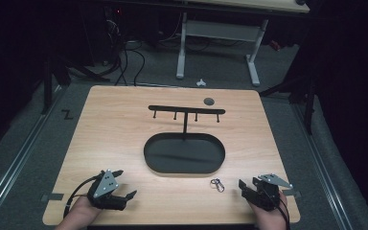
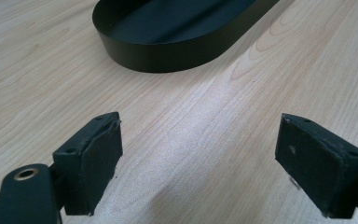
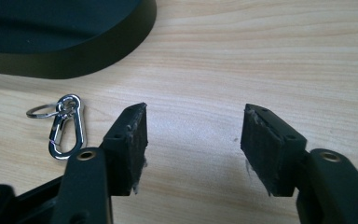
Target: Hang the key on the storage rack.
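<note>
Wooden table [image 1: 124,124], lit from above, dark surround. Black oval tray [image 1: 184,153] at frame centre in the high view, with a black hook rack [image 1: 186,110] rising just behind it, four pegs hanging from the crossbar. Small dark disc [image 1: 209,101] near the far edge, upper right of the rack. Silver carabiner clip [image 1: 216,184] with a split ring lying flat on bare wood, just below the tray's lower-right curve, apart from its wall. Right gripper [image 1: 247,186] low right of frame, jaws standing wide, nothing between them; clip just to its left, near. Left gripper [image 1: 124,183] low left, jaws likewise spread and empty, well apart from the clip, with the tray's near end between. In the right gripper view, clip [image 3: 65,131] at left-centre, outside the left jaw, not between the pads [image 3: 133,144]; long axis running nearly up and down the frame, ring end toward the tray [image 3: 74,60]. In the left gripper view, left gripper [image 2: 200,154] over plain wood, tray wall [image 2: 168,58] ahead at top. Judged: right hand the nearer; a short shift toward frame left needed to straddle the clip across its narrow width.
</note>
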Demonstrator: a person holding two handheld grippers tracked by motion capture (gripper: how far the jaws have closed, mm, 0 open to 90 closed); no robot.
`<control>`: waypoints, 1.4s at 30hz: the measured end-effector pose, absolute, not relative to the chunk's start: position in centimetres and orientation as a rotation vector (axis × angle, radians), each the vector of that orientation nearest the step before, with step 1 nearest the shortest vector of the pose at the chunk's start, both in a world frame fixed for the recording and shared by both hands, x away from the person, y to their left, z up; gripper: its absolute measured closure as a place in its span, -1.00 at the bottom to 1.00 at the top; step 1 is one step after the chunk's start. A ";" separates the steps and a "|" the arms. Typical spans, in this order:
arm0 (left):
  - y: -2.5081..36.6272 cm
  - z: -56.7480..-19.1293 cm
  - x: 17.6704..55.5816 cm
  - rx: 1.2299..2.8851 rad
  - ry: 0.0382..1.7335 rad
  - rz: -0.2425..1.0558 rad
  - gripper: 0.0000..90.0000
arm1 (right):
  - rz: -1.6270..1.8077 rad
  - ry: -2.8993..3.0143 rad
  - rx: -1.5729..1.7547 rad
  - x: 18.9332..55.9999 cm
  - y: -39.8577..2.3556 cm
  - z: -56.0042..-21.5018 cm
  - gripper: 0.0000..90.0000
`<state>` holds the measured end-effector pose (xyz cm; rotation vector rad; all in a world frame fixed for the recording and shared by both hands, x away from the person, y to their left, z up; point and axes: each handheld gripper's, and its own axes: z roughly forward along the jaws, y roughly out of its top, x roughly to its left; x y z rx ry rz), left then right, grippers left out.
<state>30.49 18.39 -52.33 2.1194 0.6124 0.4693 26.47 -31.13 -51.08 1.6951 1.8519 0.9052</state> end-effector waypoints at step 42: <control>18.5 -52.3 30.4 2.120 0.598 0.465 -0.66 | 0.529 2.200 1.709 29.5 -29.2 -49.1 -0.30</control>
